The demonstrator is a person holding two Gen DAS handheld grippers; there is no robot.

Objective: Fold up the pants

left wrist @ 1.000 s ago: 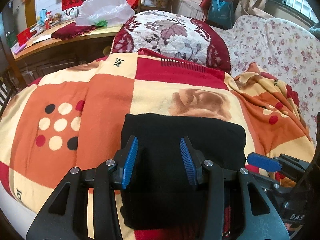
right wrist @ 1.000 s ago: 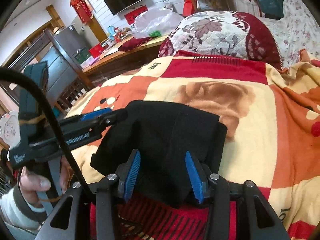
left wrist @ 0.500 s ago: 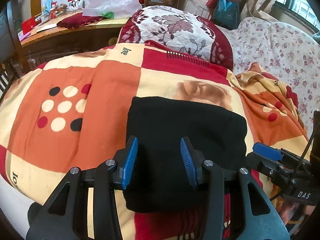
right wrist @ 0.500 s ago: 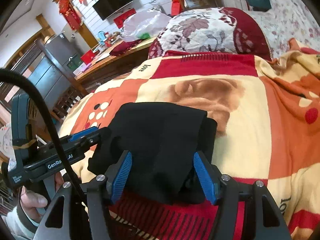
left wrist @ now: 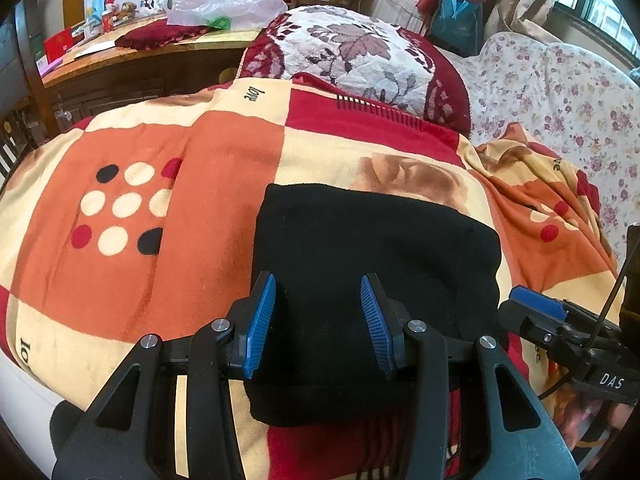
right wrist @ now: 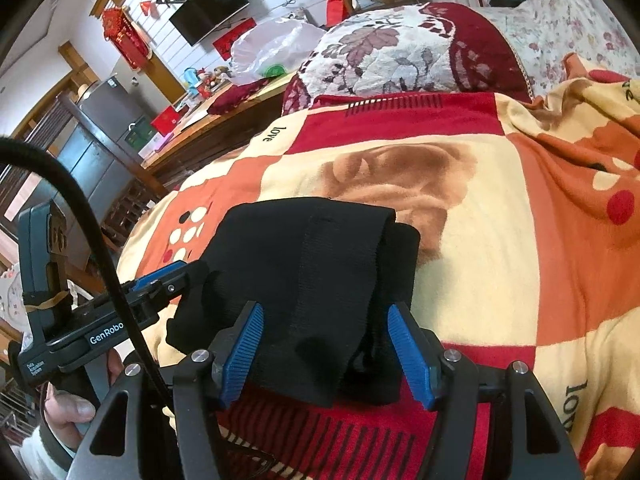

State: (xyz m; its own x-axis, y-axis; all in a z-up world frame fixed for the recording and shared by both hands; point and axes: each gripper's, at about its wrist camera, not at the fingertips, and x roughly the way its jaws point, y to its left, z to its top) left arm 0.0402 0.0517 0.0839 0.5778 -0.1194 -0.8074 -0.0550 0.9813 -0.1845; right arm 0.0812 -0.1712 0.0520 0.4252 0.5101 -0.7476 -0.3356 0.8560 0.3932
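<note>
— Since a second ago the right hand-held gripper (right wrist: 326, 354) has widened its jaws; they were closer round the near edge of the pants (left wrist: 372, 280) and now stand well apart. Both views also sit a little farther back, so more of the blanket (left wrist: 224, 184) shows beyond the bundle.

— Is anything pinched on the right?

— No. The blue pads (right wrist: 408, 352) flank the near edge of the black cloth without pressing it. A loose corner of the top layer lies between them.

— And the left hand-held gripper (left wrist: 318, 322)?

— Jaws parted at a middling gap, hanging over the near left part of the pants. Its pads (left wrist: 260, 320) do not grip the cloth.

— Where are the pants?

— Folded into a thick black block, lying flat on the orange, cream and red blanket on the bed. In the right view the layers are stacked, one lower layer sticking out at the right side.

— What lies round it?

— A leaf-patterned pillow (left wrist: 352, 52) is at the far end of the blanket, and a floral sheet (left wrist: 560, 80) runs off to the right. A desk (left wrist: 132, 56) stands behind, with a plastic bag (left wrist: 228, 0) on it.

— Any of the person visible?

— A hand (right wrist: 72, 404) at the lower left of the right view, holding the left tool's grip.
</note>
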